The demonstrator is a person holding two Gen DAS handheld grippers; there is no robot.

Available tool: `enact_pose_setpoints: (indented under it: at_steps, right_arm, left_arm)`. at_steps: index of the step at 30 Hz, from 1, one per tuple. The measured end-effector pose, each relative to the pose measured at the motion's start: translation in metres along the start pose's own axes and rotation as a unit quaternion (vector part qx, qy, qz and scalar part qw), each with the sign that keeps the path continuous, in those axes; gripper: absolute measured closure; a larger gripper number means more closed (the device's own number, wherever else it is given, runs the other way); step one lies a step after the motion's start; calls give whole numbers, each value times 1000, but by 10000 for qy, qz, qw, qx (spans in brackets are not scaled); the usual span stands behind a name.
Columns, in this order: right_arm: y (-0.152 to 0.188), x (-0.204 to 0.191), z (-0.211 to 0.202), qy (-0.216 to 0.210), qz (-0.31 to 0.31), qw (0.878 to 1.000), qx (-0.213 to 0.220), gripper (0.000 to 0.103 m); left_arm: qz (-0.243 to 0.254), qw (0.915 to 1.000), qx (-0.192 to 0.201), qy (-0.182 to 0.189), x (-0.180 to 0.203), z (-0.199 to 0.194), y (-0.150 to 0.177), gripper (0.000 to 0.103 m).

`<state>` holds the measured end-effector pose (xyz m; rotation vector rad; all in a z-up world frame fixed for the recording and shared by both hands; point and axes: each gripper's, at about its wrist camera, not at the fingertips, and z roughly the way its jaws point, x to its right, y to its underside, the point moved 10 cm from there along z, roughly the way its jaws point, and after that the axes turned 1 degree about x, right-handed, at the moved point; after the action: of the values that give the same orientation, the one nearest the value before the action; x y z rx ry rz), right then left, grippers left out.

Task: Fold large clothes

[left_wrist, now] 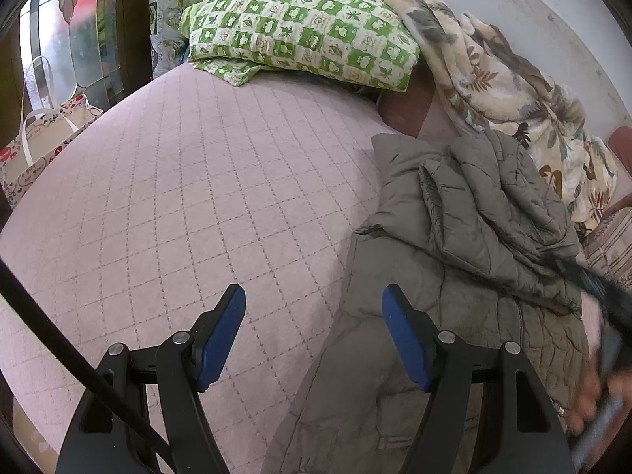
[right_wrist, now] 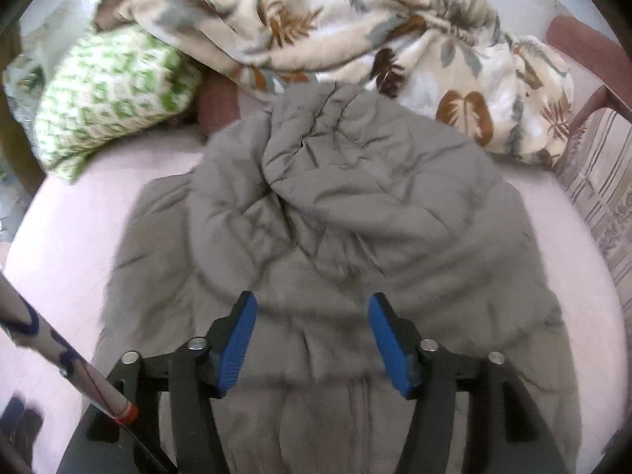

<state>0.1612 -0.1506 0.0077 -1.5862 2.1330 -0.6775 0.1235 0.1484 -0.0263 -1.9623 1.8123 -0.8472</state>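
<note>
A grey quilted jacket (left_wrist: 454,245) lies spread on the pink bed cover (left_wrist: 177,197), with its hood and a sleeve bunched over its upper part. My left gripper (left_wrist: 314,296) is open above the jacket's left edge, with nothing between its blue pads. In the right wrist view the jacket (right_wrist: 335,217) fills the middle, hood at the far end. My right gripper (right_wrist: 312,304) hangs open over the jacket's lower middle, its pads clear of the cloth. The right tool and the hand holding it show blurred at the right edge (left_wrist: 604,355) of the left wrist view.
A green-and-white patterned pillow (left_wrist: 300,27) lies at the head of the bed. A cream leaf-print blanket (right_wrist: 355,39) is heaped behind the jacket. A printed tote bag (left_wrist: 43,138) stands left of the bed. A striped chair (right_wrist: 600,181) stands at the right.
</note>
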Motion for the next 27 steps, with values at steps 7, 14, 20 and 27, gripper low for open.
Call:
enact_pose_setpoints:
  at_steps: [7,14,20,27]
  right_arm:
    - [80,78,-73,-72,206,9995,-213,26]
    - [154,213,-137,324,1119,9928,-292,20]
    - [220,303,-148,178,2140,9761,-344,16]
    - [269,330,-104,-755,3245,9408,-628,15]
  left_arm:
    - [134,9999,73,-68,-1,-7,8,32]
    - [-84,9998,29,186,-15,-25,31,32]
    - [-388,9975,-388,449,-37,-36,79,32]
    - [-810,9884,-901,910,-45,-32,122,32]
